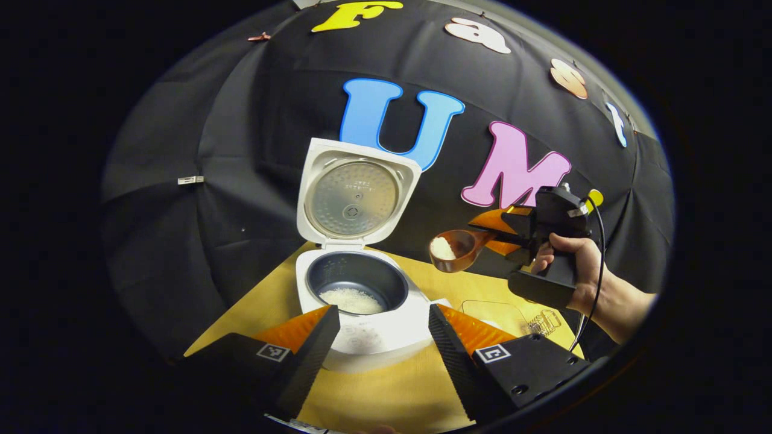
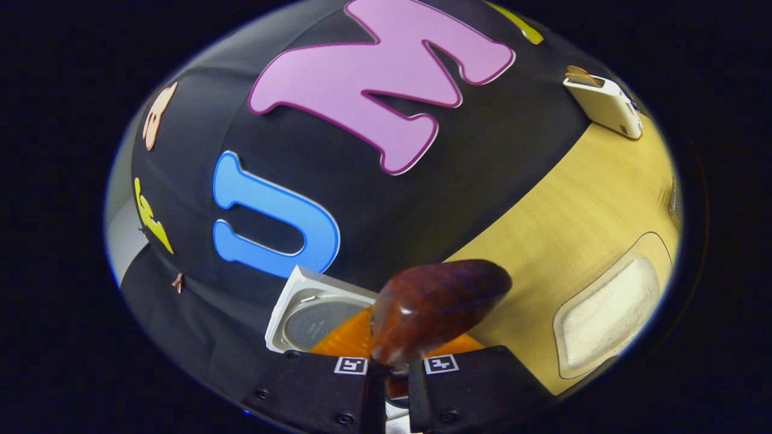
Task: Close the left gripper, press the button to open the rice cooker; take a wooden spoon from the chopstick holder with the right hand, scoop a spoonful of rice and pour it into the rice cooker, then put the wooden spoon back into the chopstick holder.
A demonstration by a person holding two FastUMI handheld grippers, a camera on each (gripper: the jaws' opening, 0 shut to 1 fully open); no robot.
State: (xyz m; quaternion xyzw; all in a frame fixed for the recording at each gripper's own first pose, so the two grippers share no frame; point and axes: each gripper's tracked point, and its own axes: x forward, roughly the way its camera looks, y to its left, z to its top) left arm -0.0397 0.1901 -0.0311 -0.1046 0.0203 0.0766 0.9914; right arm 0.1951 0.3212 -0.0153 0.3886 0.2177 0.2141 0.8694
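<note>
Jaws L: my left gripper (image 1: 380,337) spread wide, holding nothing, facing cooker.
Jaws R: my right gripper (image 2: 391,377) clamped on wooden spoon (image 1: 461,248) handle.
Spoon: bowl w/ rice, raised, just right of rice cooker (image 1: 362,289).
Cooker: lid up, rice in pot, on surface (image 1: 398,392).
Rice tray (image 2: 609,310): right, on surface.

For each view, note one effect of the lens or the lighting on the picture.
Left gripper view: fisheye bends the table edge, and the rice cooker stays sharp. Right gripper view: a glare spot sits on the wooden spoon, whose close bowl looks soft and oversized.
</note>
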